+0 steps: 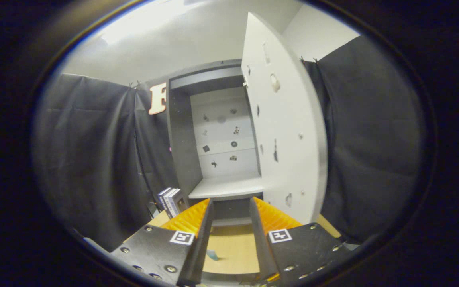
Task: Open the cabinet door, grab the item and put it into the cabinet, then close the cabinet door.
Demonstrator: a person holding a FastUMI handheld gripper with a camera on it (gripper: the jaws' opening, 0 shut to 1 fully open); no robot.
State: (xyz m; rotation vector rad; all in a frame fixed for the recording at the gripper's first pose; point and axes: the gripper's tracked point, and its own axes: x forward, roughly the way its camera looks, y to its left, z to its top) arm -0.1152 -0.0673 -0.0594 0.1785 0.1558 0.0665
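A grey cabinet (pixel 181 131) stands on the wooden table, straight beyond my fingers. Its white door (pixel 285 119) is swung wide open to the right, with its inner face turned toward me. Inside, the pale shelf (pixel 227 187) lies bare under a white back panel dotted with small marks. A blue and white box (pixel 170 202) stands upright on the table just left of the cabinet, beyond my left finger. My gripper (pixel 231 205) is open, with nothing between its fingers, and hovers over the table in front of the cabinet.
The wooden table (pixel 231 249) runs under the fingers, and a small bluish scrap (pixel 212 255) lies on it between them. Black cloth walls close in on the left and right of the cabinet. The open door's edge reaches down near my right finger.
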